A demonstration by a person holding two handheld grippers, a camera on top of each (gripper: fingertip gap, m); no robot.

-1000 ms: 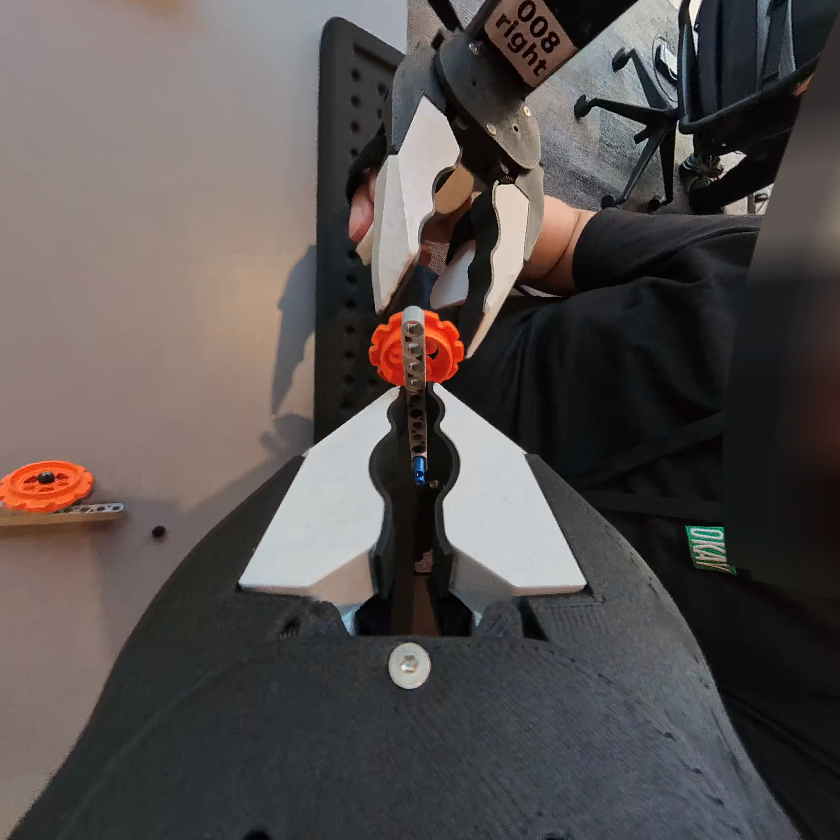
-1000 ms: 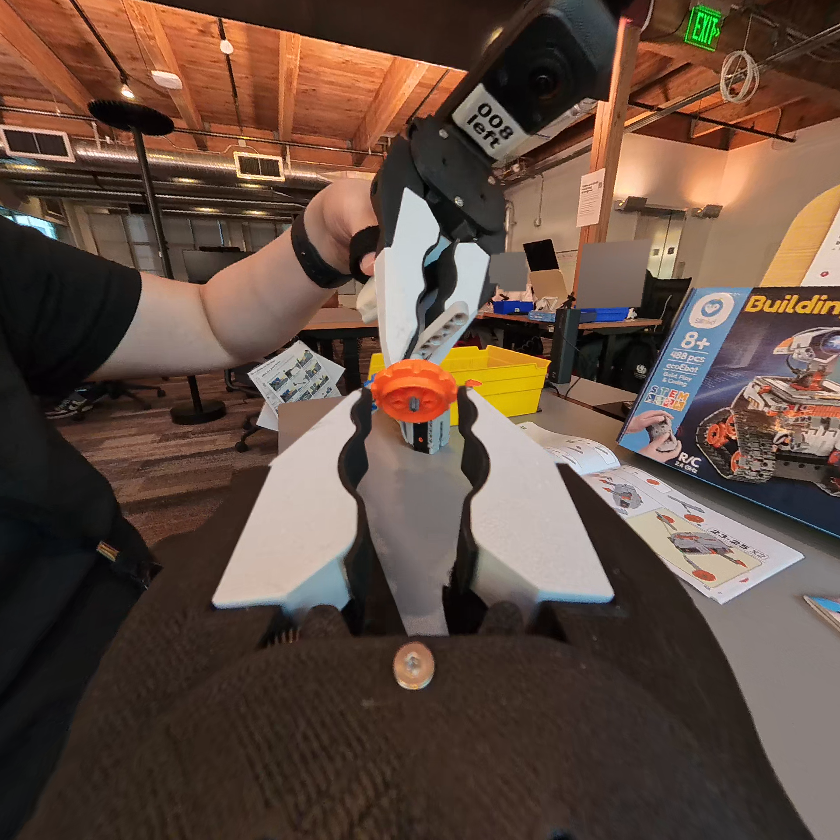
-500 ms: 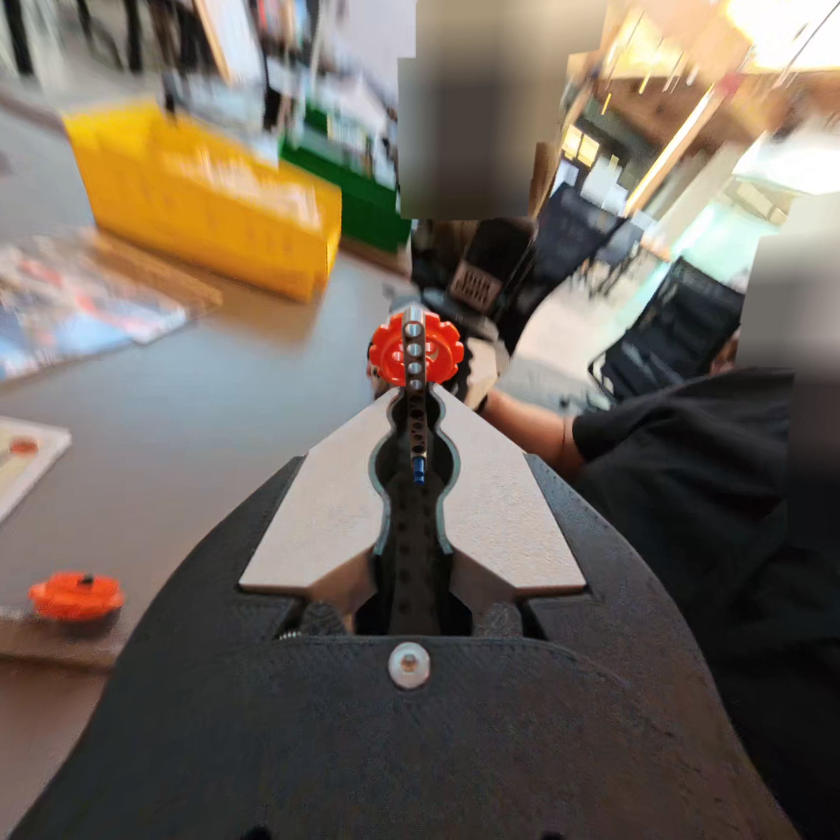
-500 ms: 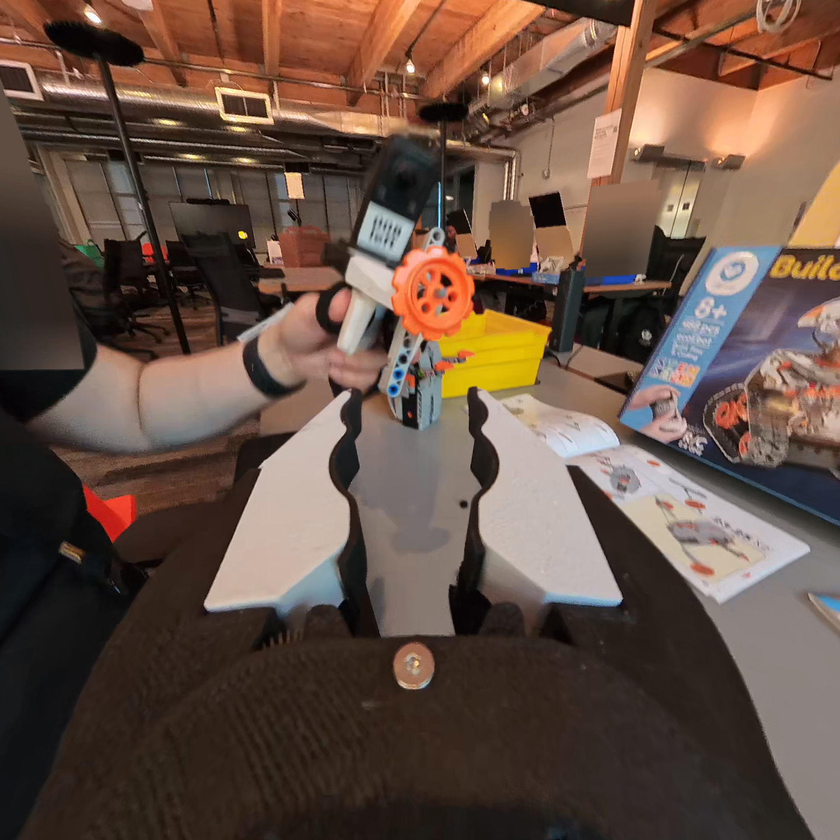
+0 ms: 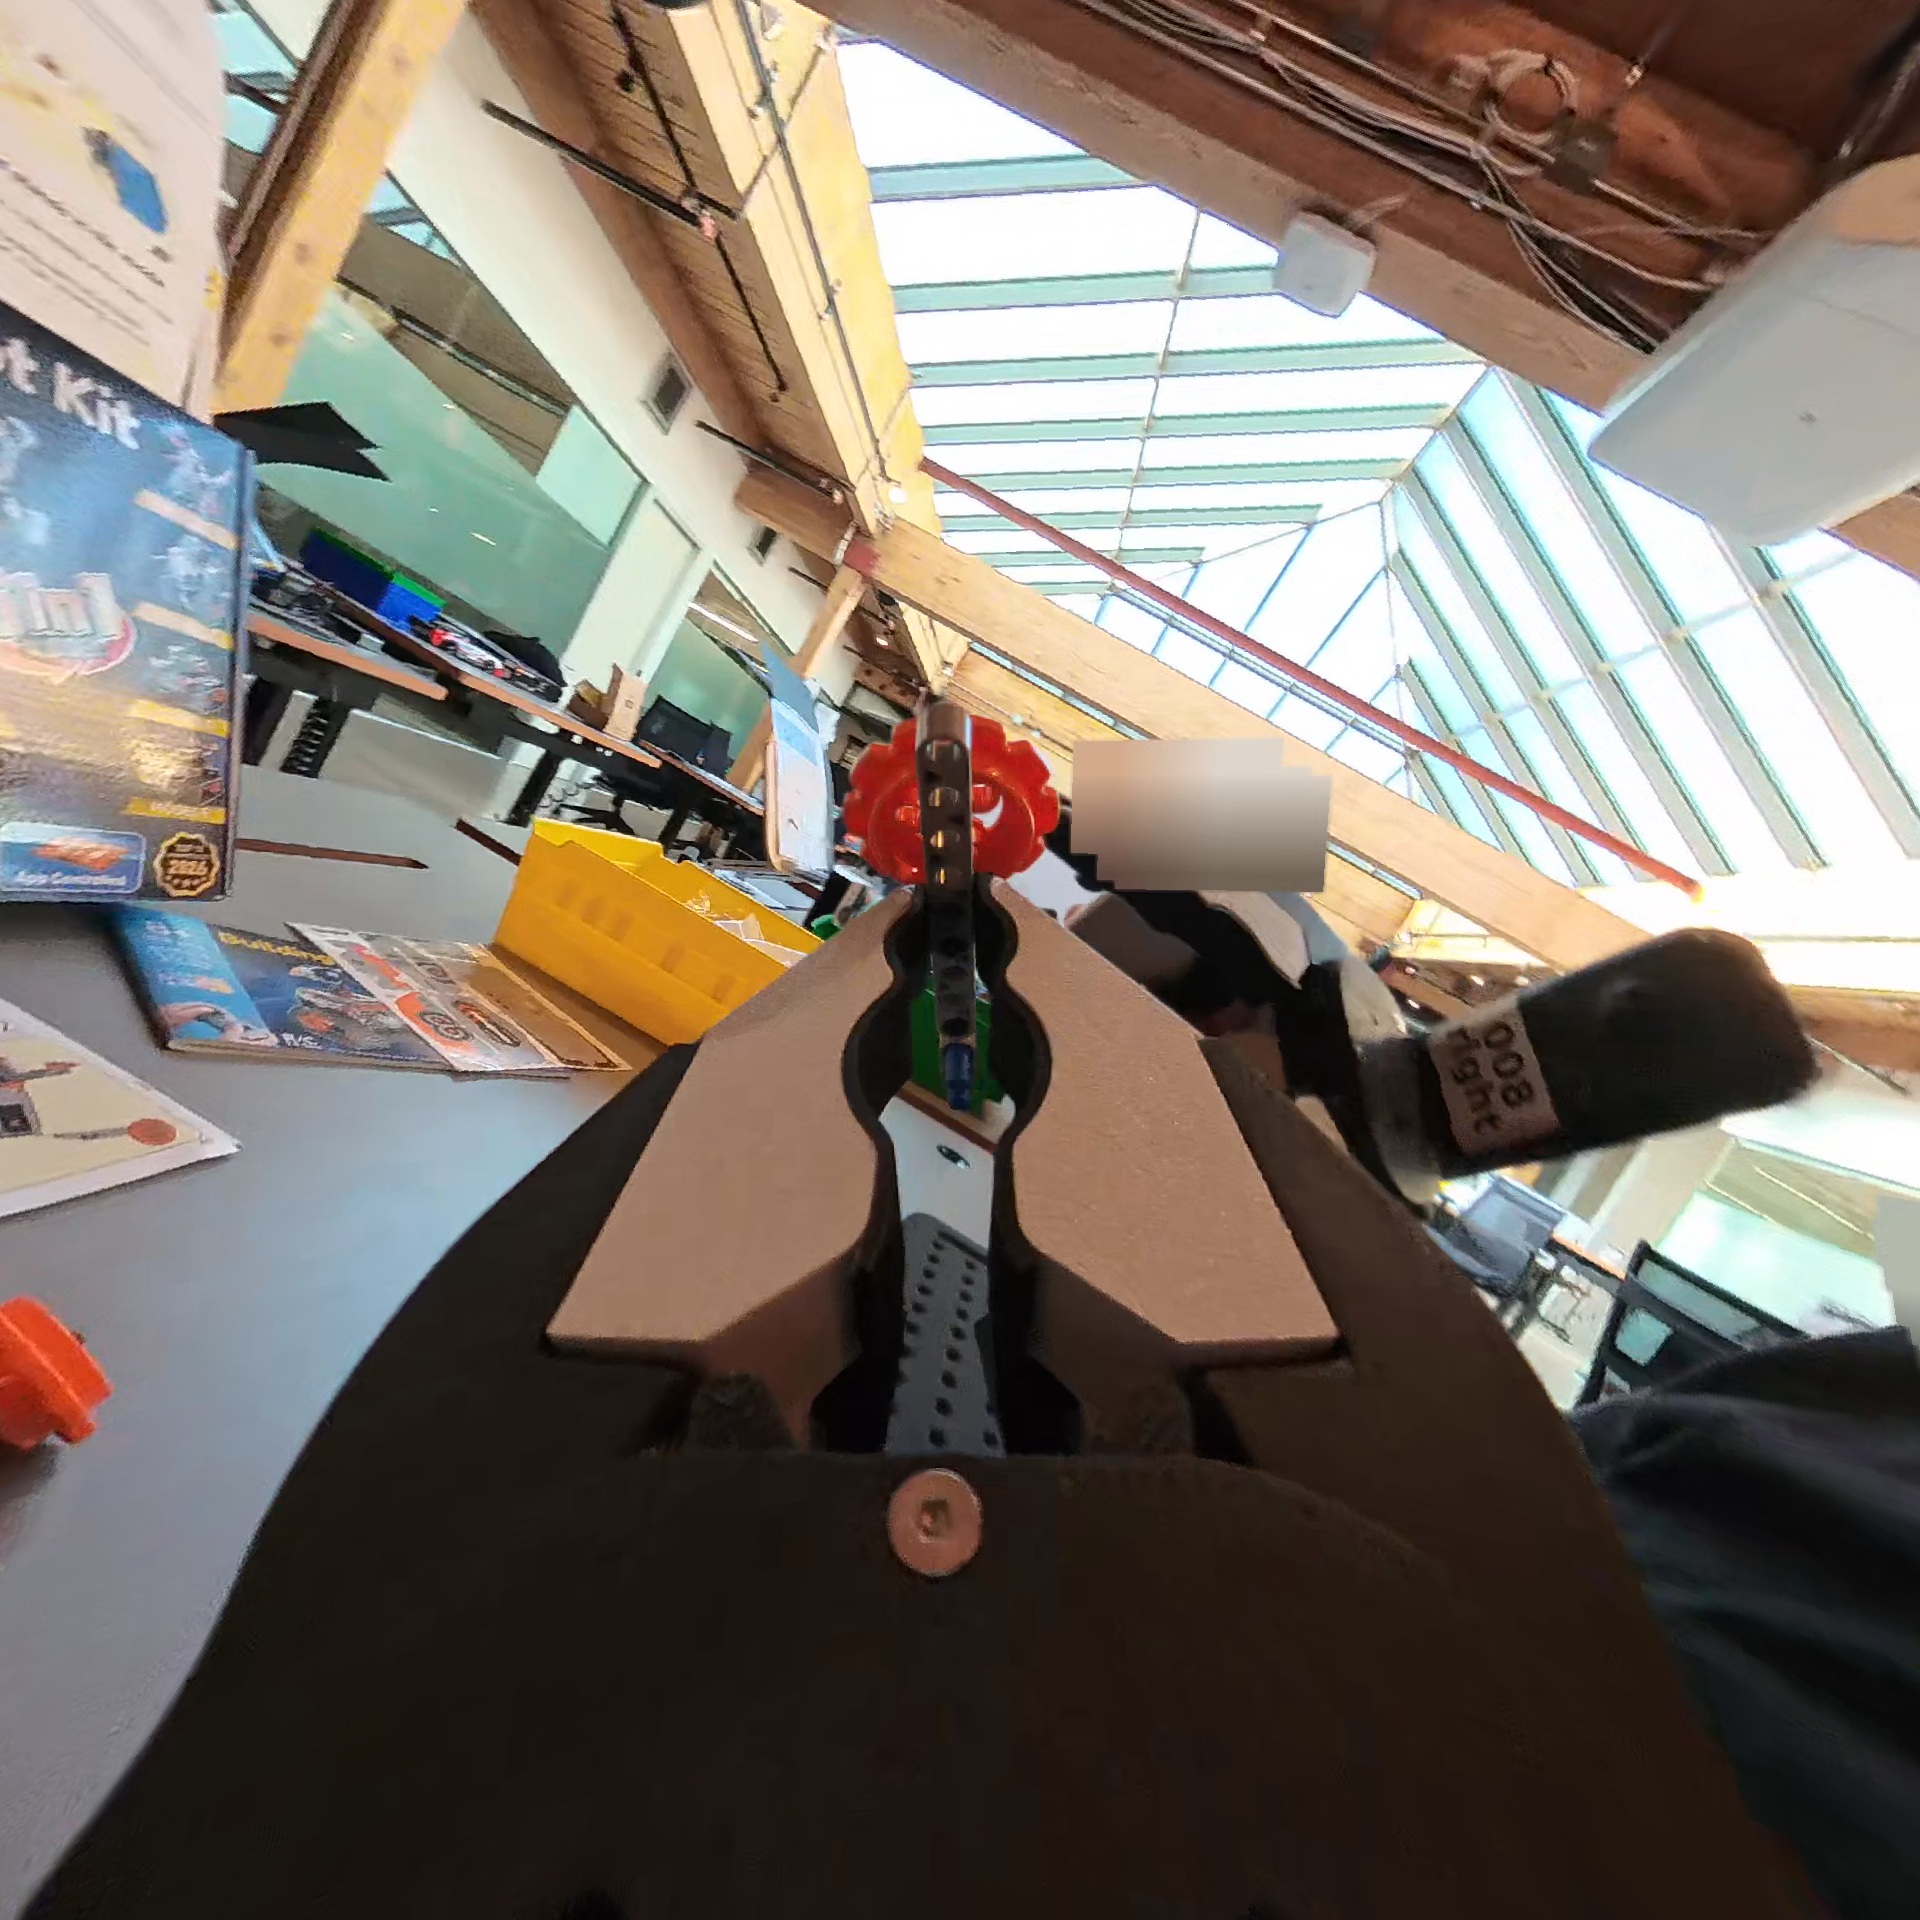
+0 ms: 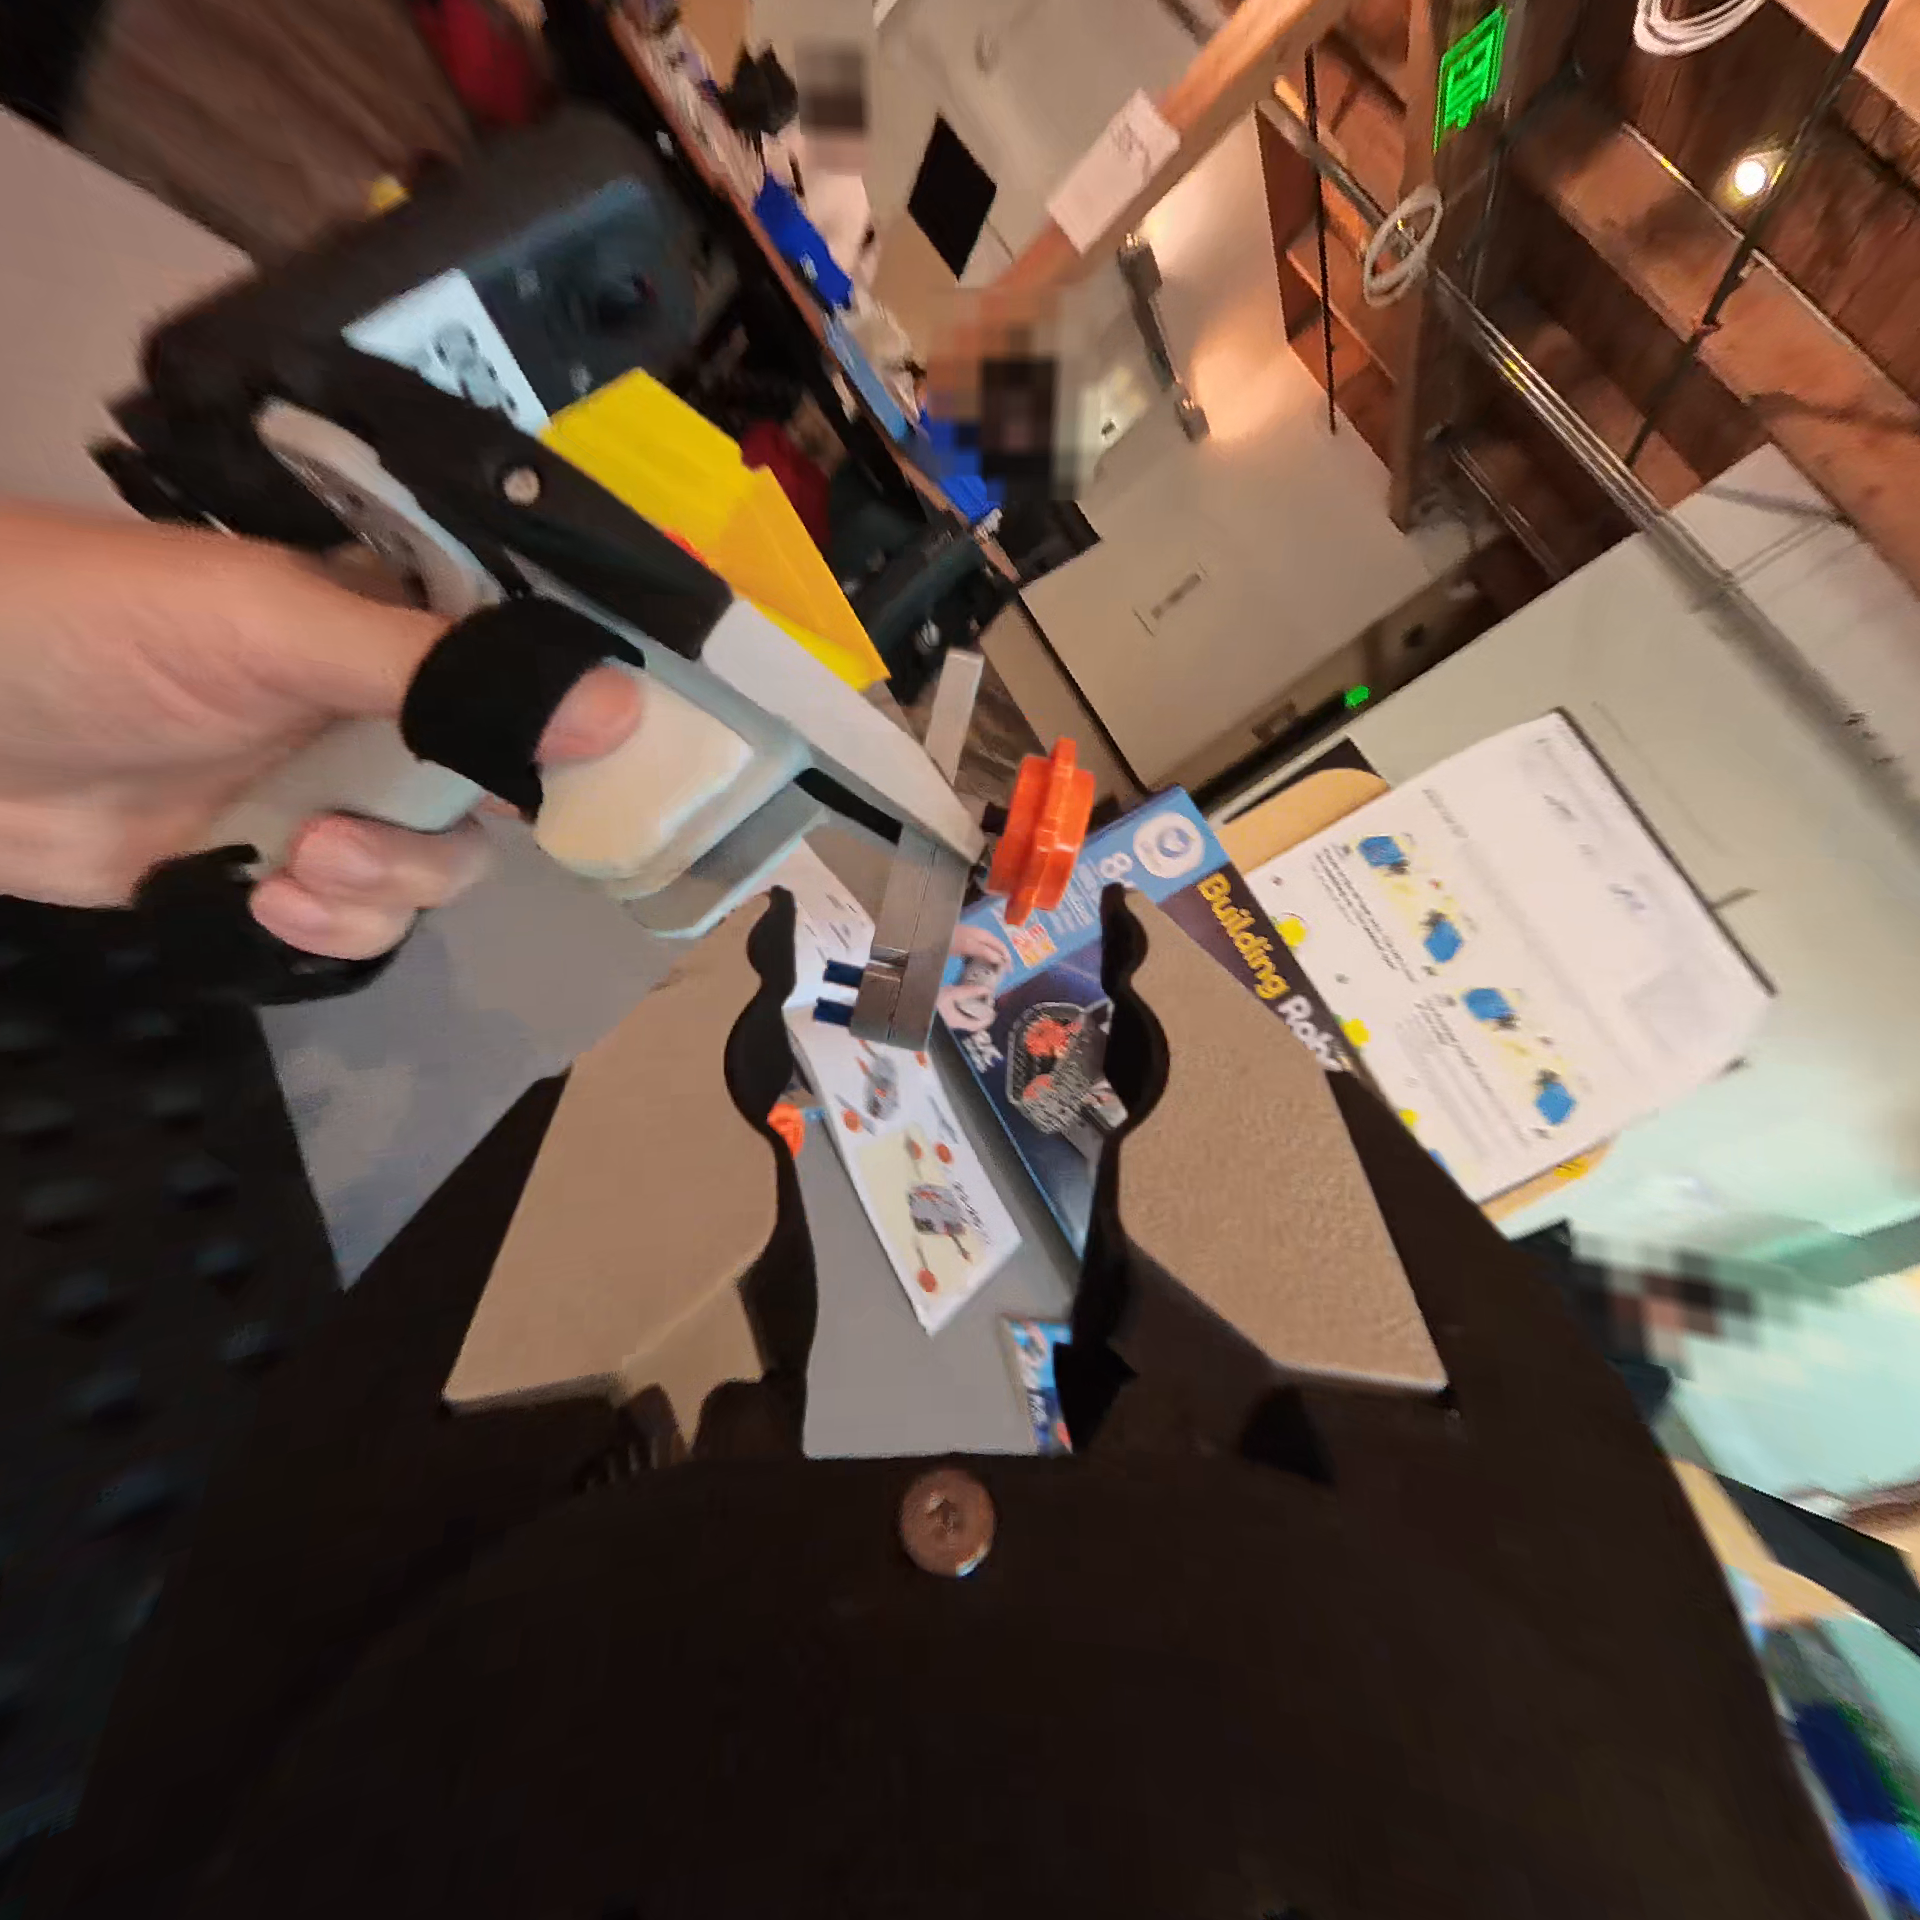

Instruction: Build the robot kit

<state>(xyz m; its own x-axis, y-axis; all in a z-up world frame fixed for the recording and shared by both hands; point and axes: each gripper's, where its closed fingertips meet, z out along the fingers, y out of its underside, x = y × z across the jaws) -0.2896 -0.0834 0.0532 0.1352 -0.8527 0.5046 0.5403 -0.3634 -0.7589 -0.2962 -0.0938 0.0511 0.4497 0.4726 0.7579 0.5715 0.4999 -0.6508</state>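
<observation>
A grey perforated beam (image 5: 948,925) with an orange gear (image 5: 950,800) at its far end and blue pins (image 6: 834,989) near its lower end is clamped in the closed left hand-held gripper (image 5: 948,904), lifted above the grey counter (image 5: 312,1195). The right hand-held gripper (image 6: 940,914) is open and empty, just beside the beam. On the counter lie a second orange gear (image 5: 42,1371) at near left, instruction sheets (image 5: 436,997), a yellow bin (image 5: 634,935) and a blue kit box (image 5: 114,665) farther off.
</observation>
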